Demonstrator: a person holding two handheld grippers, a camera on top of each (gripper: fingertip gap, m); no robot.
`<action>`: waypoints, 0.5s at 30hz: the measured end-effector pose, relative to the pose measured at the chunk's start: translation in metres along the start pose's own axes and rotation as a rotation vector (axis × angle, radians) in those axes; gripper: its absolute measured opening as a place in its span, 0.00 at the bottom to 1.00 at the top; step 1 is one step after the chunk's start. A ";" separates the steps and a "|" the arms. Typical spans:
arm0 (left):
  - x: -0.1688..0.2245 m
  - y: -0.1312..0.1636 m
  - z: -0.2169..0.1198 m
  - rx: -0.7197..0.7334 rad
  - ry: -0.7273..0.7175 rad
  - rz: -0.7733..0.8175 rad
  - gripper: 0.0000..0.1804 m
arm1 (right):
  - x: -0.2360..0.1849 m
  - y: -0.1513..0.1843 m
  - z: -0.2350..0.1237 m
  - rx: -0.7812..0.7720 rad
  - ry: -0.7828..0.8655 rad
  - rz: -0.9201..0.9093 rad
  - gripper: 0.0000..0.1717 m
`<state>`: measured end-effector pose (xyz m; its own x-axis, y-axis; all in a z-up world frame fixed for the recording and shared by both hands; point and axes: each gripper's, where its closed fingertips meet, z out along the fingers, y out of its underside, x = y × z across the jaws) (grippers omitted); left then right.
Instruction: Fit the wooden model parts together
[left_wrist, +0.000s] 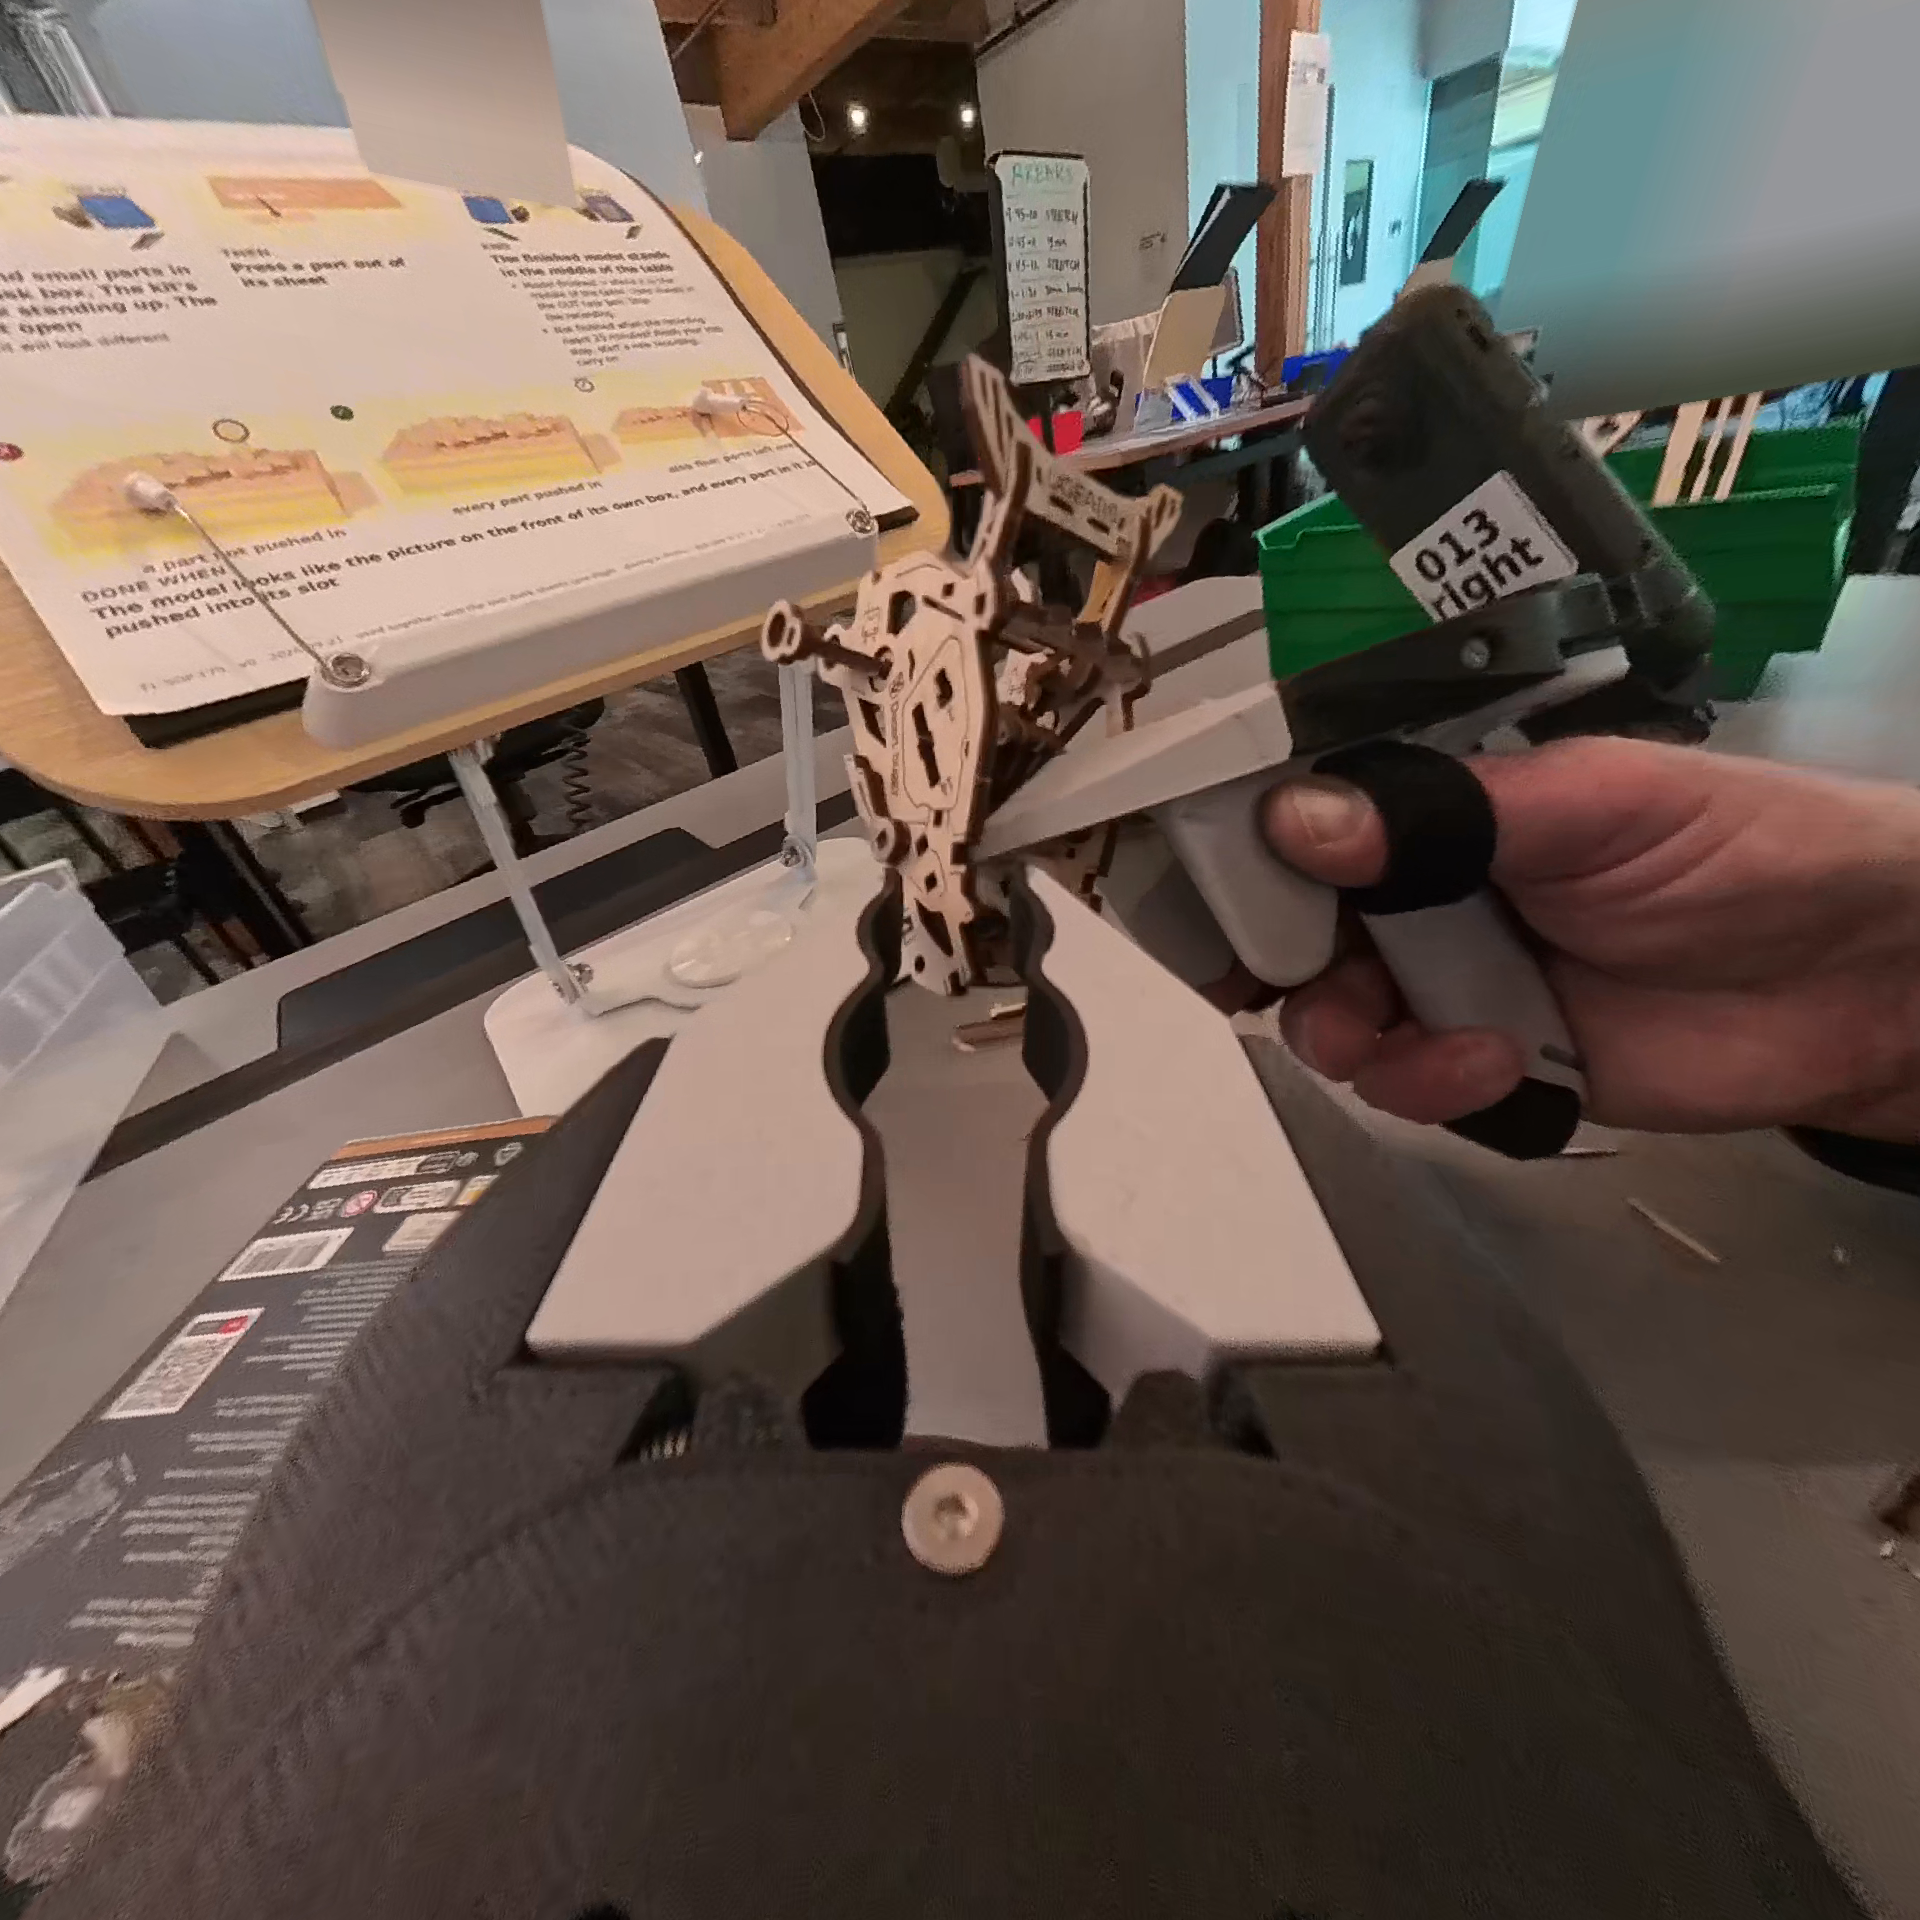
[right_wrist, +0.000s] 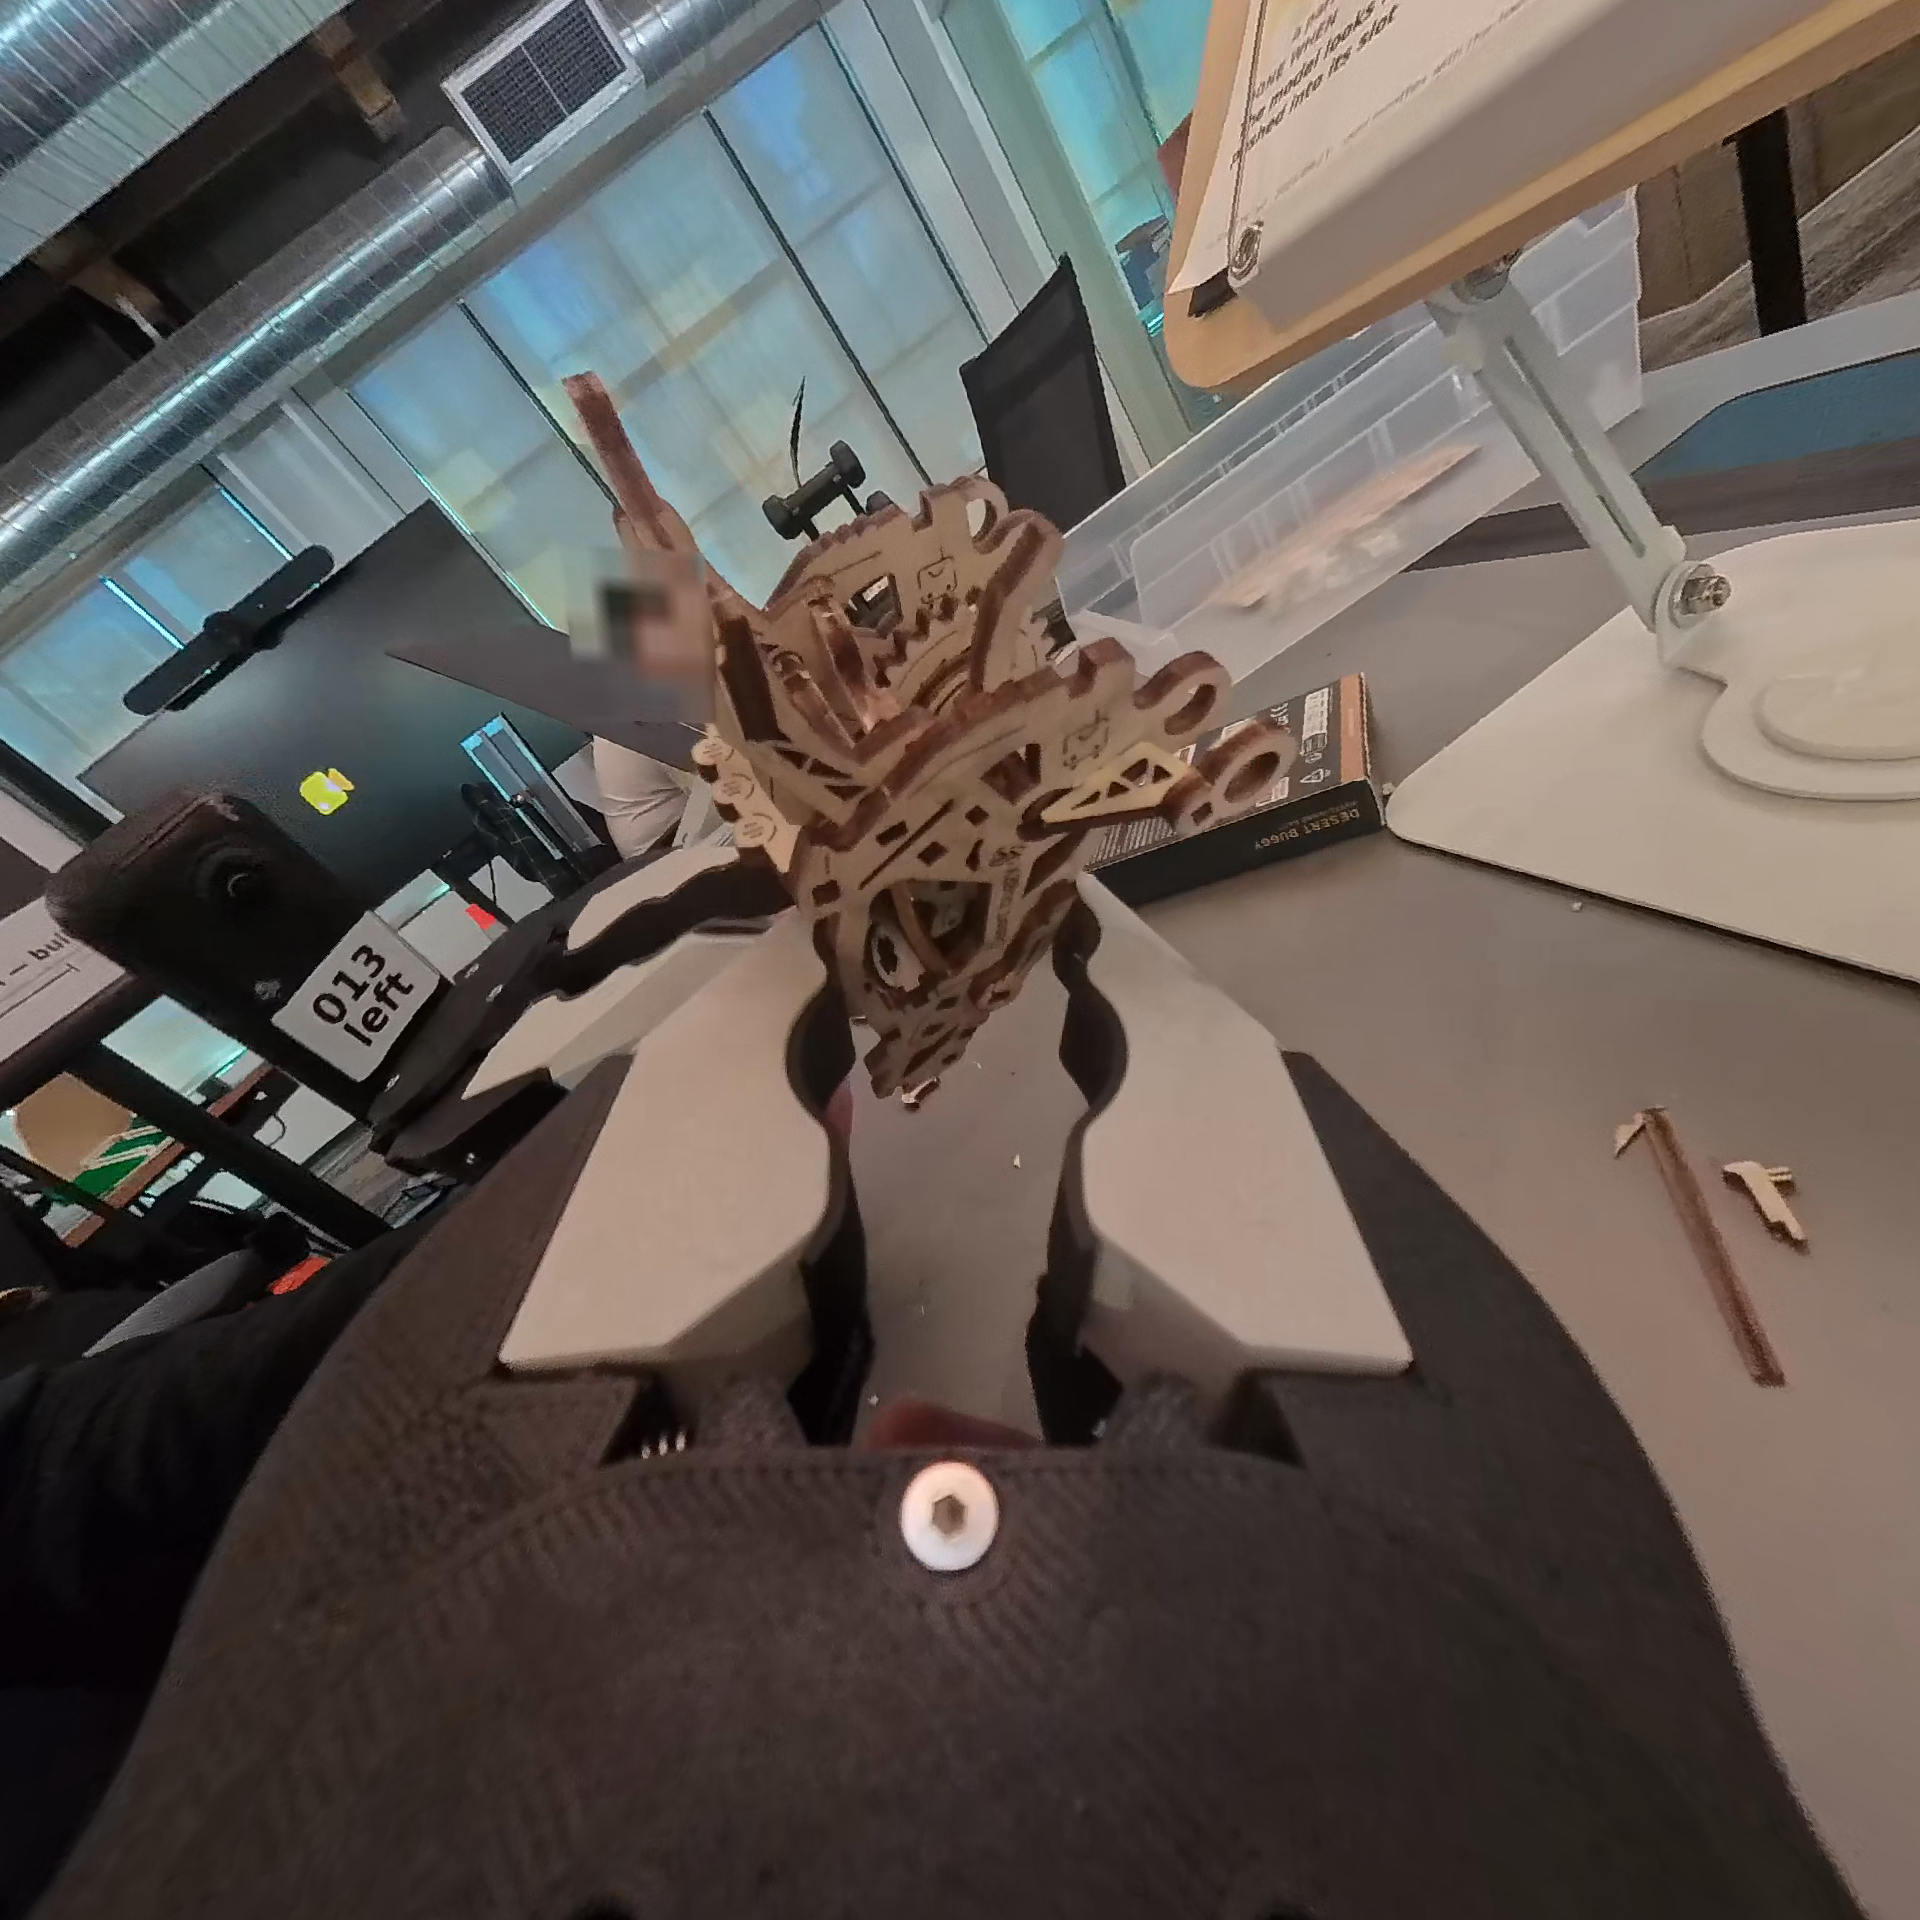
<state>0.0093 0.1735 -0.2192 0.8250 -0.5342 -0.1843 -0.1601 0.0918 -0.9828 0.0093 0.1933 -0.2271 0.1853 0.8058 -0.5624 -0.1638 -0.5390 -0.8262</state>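
Observation:
A half-built wooden model (left_wrist: 925, 727) of pale laser-cut plywood is held up above the grey table (left_wrist: 1714, 1403). My left gripper (left_wrist: 956, 920) is shut on the model's lower end, with both dark pads against it. My right gripper (right_wrist: 951, 966) is shut on the same model (right_wrist: 935, 831) from the other side, and the model fills the space between its pads. In the left wrist view a white finger (left_wrist: 1132, 774) of the right gripper, held by a hand (left_wrist: 1662, 935), presses on the model's side. In the right wrist view the left gripper's fingers (right_wrist: 623, 920) reach the model from the left.
A tilted stand with an instruction sheet (left_wrist: 416, 416) rests on its white base (left_wrist: 582, 1018) just behind. A dark kit box (right_wrist: 1278, 810) lies beside it. Loose wooden pieces (right_wrist: 1704, 1257) lie on the table to the right. A clear bin (right_wrist: 1299, 540) stands behind, and green bins (left_wrist: 1662, 540) farther back. My left and right fingertips are right by each other.

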 end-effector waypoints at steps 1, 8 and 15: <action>-0.001 0.001 0.000 -0.010 -0.018 0.027 0.09 | 0.000 0.000 0.000 -0.001 -0.004 0.005 0.20; 0.020 0.002 0.006 -0.050 0.017 0.237 0.27 | 0.000 -0.003 -0.002 0.011 -0.015 0.041 0.20; 0.013 0.005 0.018 -0.097 -0.238 0.521 0.25 | -0.003 -0.004 -0.001 0.036 -0.053 0.125 0.20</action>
<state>0.0291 0.1822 -0.2264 0.7215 -0.2348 -0.6514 -0.6172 0.2083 -0.7587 0.0108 0.1925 -0.2215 0.1100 0.7453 -0.6576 -0.2172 -0.6276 -0.7476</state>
